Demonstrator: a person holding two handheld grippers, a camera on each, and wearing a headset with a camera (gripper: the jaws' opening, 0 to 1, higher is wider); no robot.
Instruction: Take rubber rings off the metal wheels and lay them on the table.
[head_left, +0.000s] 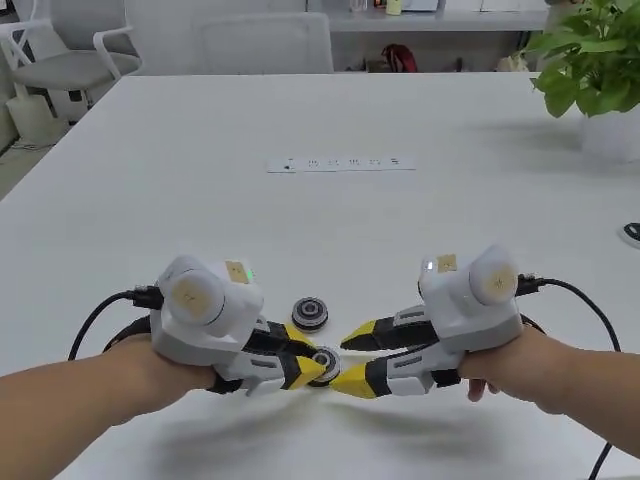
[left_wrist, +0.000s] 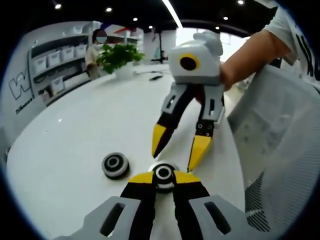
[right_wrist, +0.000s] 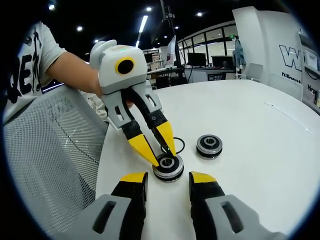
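Head view, clamped wheel (head_left: 325, 358), open tabletop (head_left: 330, 110) around

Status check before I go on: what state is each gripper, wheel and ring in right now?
Left gripper: shut on the near wheel.
Right gripper: open, tips just short of the near wheel.
Near wheel: flat on the table, clamped; whether its ring is on, cannot tell.
Far wheel: flat on the table, free, black rubber ring on.
Thin black ring: looks loose, lying on the table behind the near wheel.
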